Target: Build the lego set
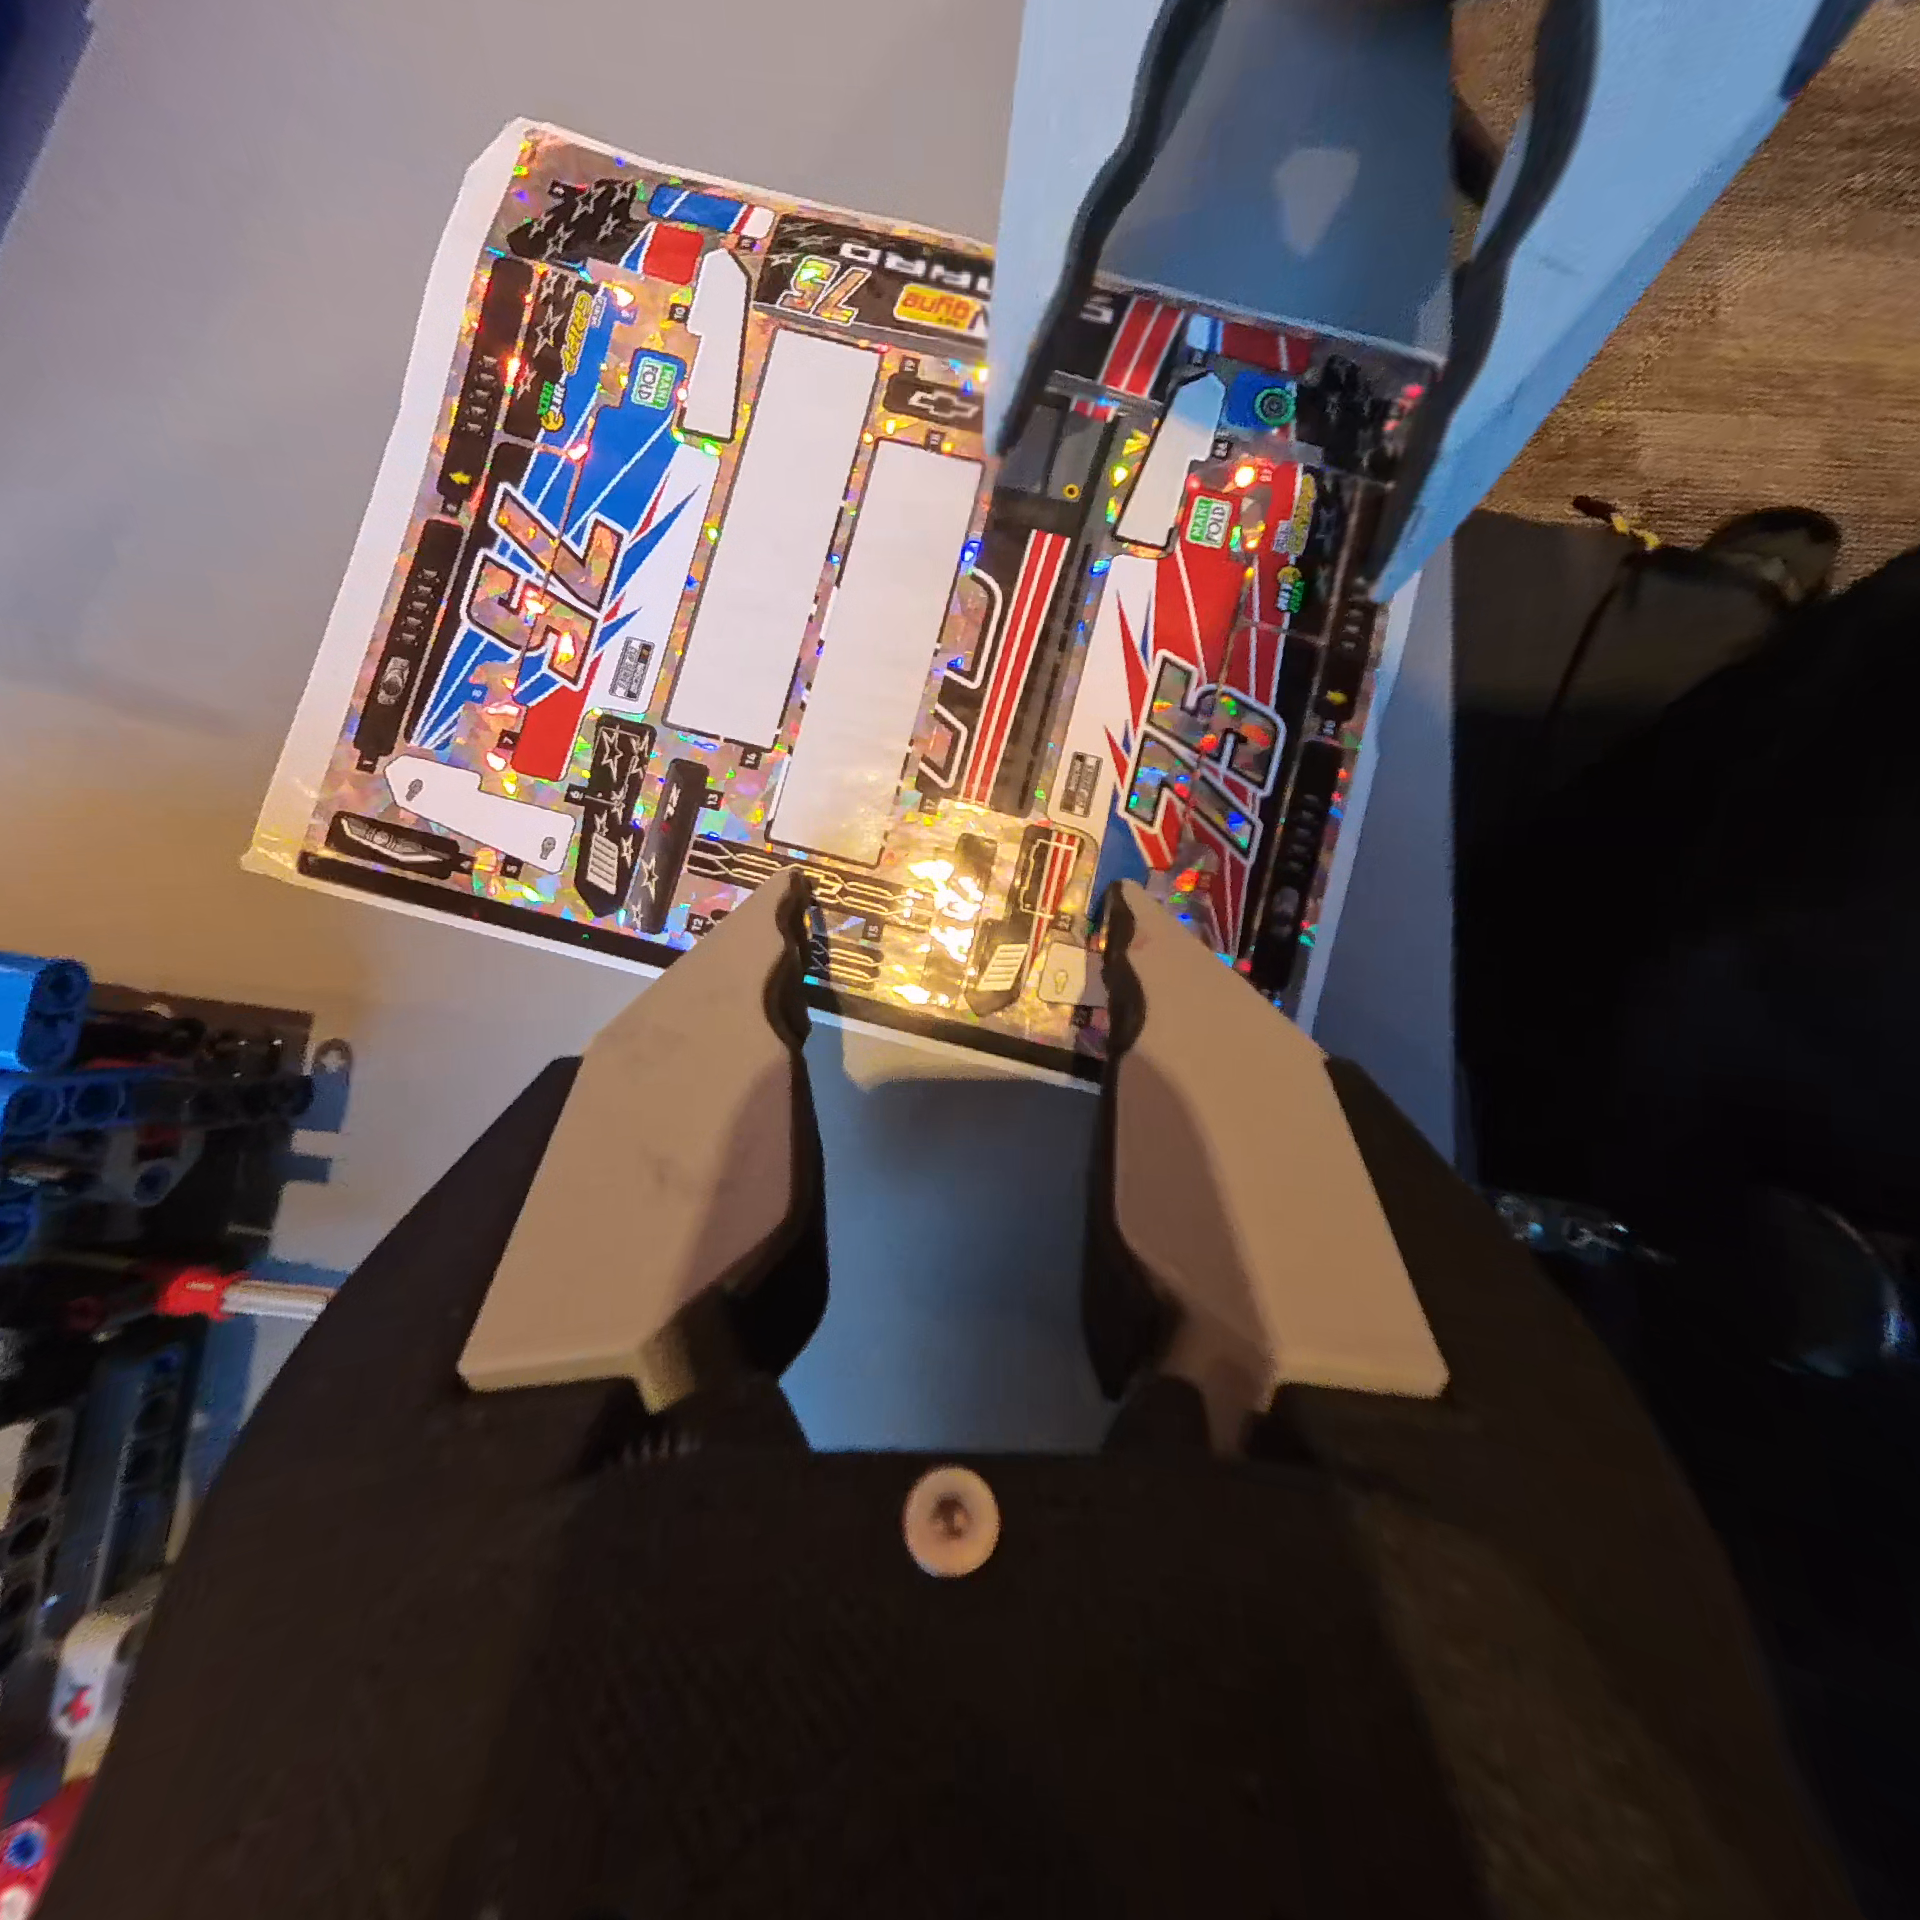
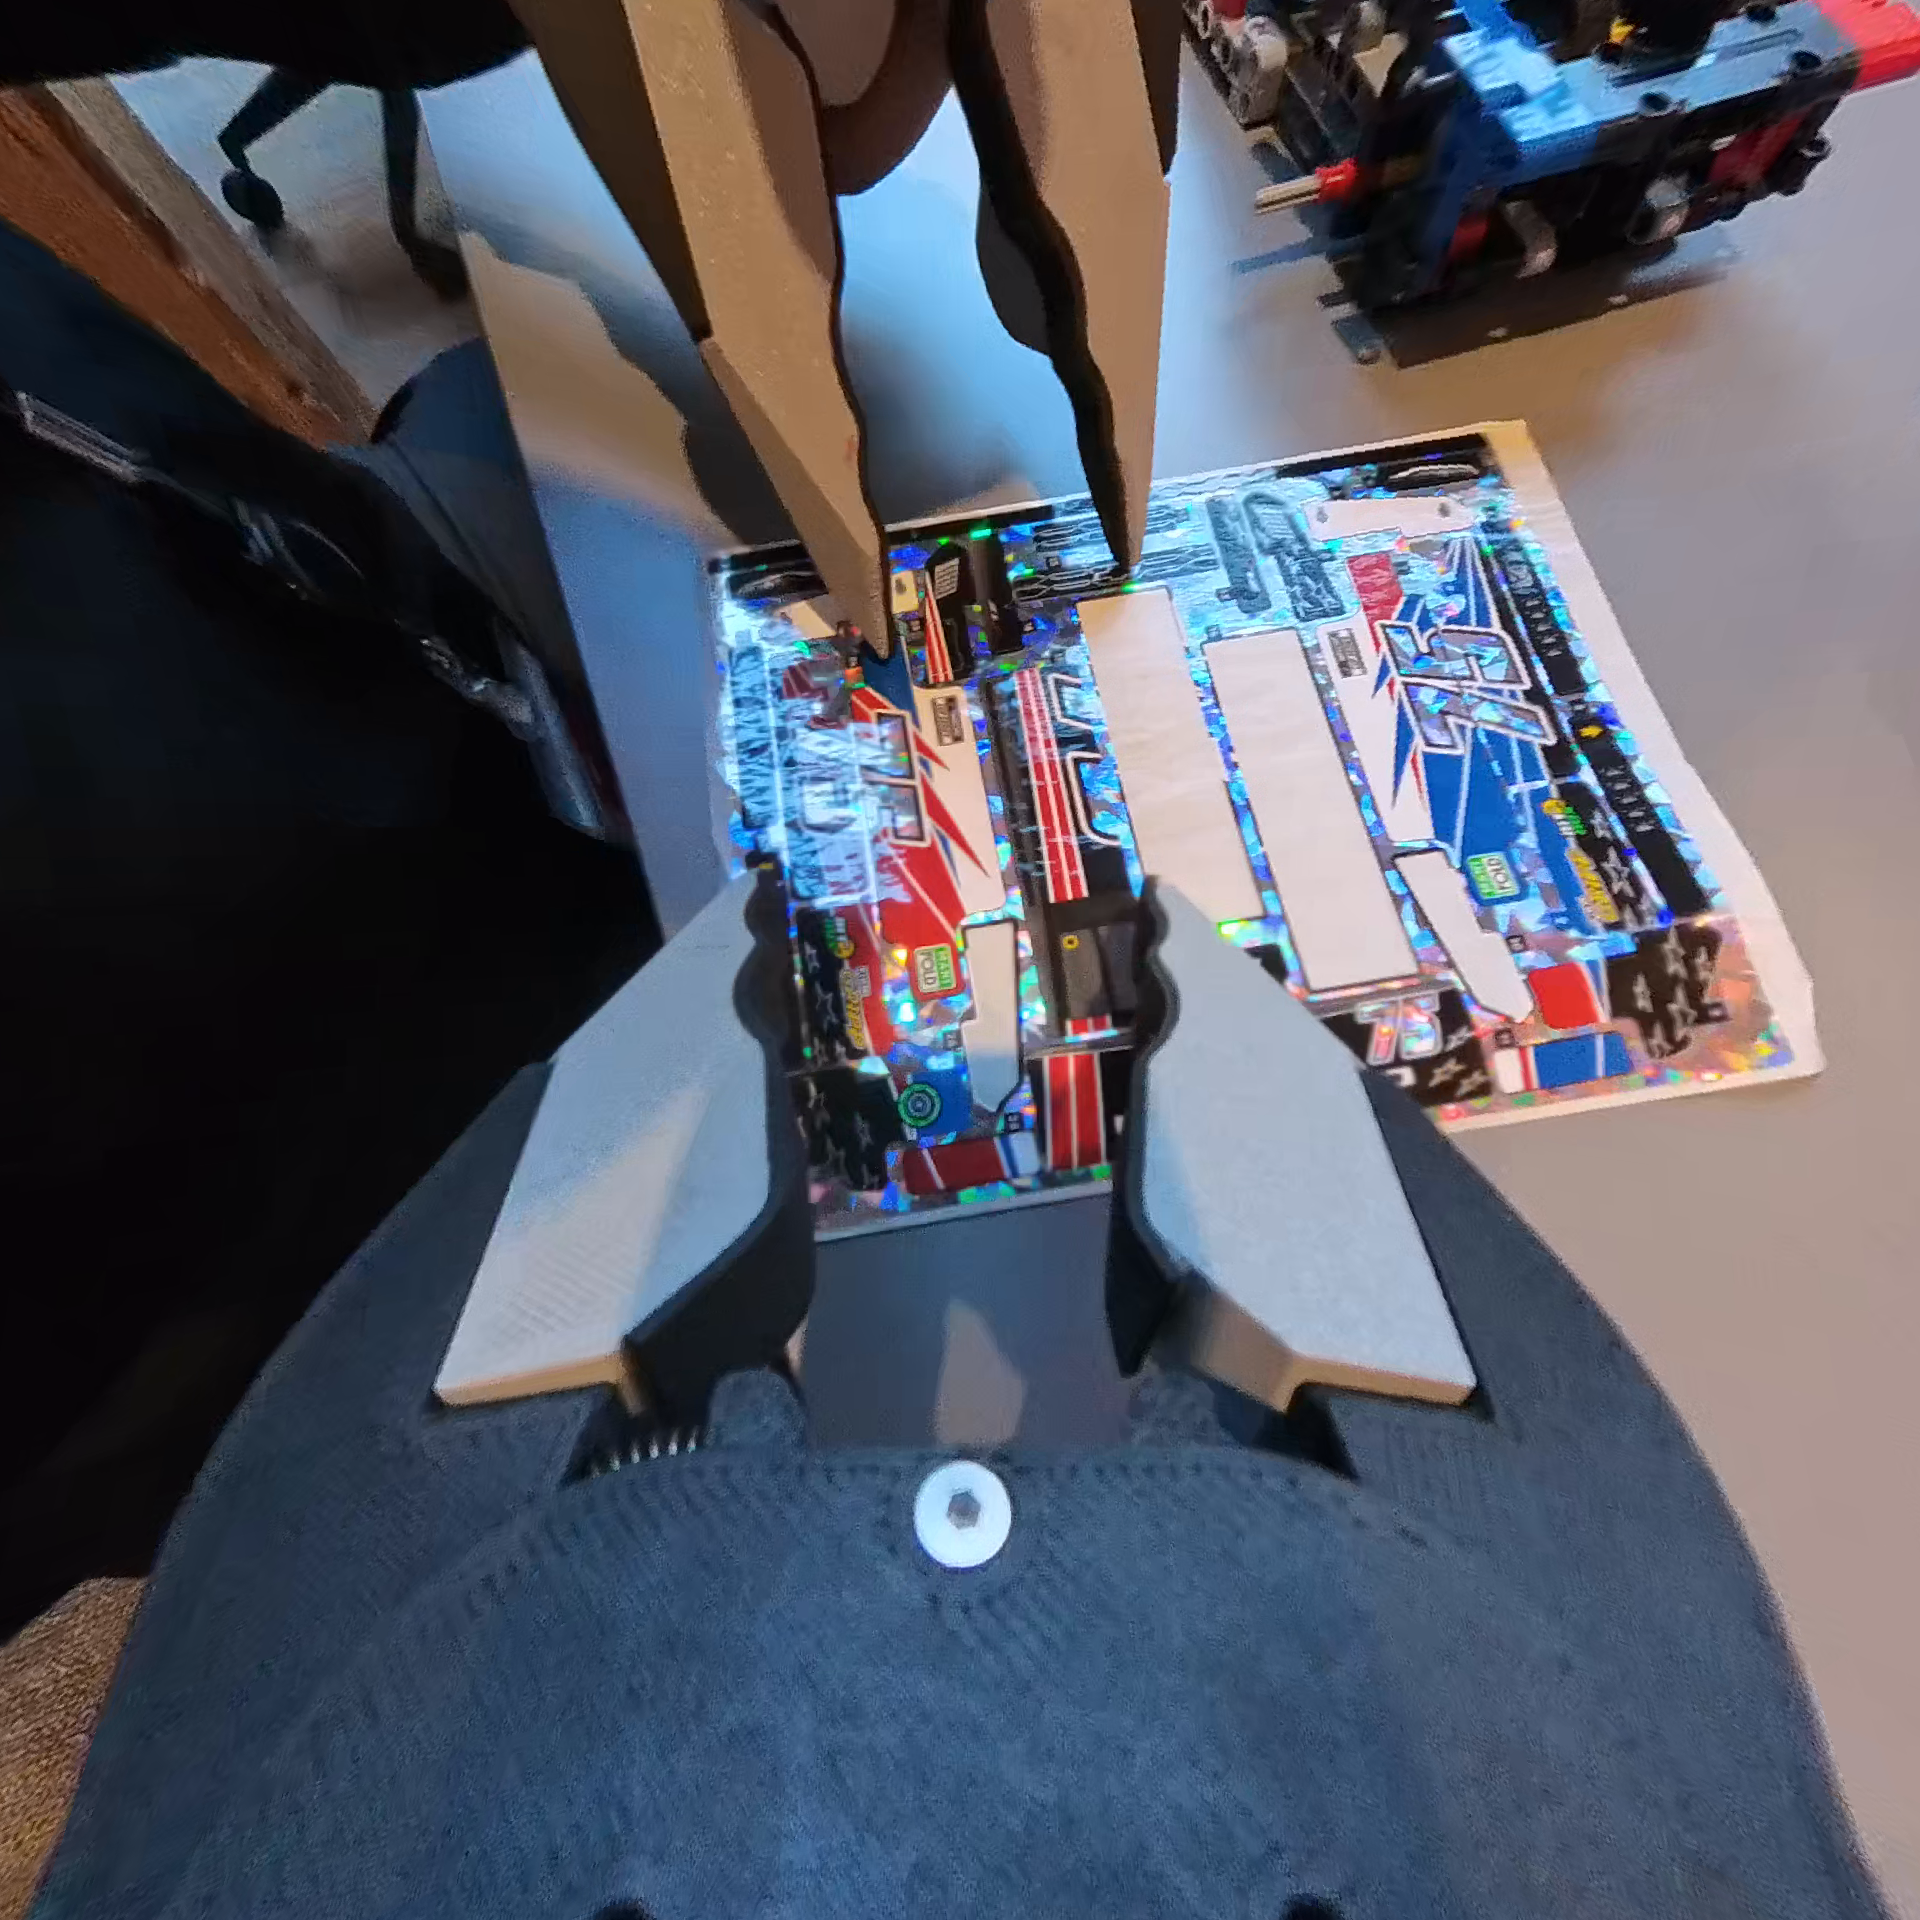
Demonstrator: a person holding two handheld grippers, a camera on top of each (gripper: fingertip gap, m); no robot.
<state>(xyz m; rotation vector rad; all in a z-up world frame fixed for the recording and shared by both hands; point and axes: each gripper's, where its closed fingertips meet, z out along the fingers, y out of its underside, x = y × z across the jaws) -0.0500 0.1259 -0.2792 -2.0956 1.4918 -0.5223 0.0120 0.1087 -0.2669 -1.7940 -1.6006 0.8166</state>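
We are hovering both grippers, left (image 1: 951, 940) and right (image 2: 951, 935), jaws released, over the sticker sheet (image 1: 790, 582) mid-frame on the bench (image 1: 208, 364), needing a careful peel next.

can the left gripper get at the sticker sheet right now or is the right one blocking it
Probably yes. The left gripper hangs with jaws open over the near edge of the sticker sheet, nothing beneath it. The right gripper works the opposite edge, leaving the middle free.
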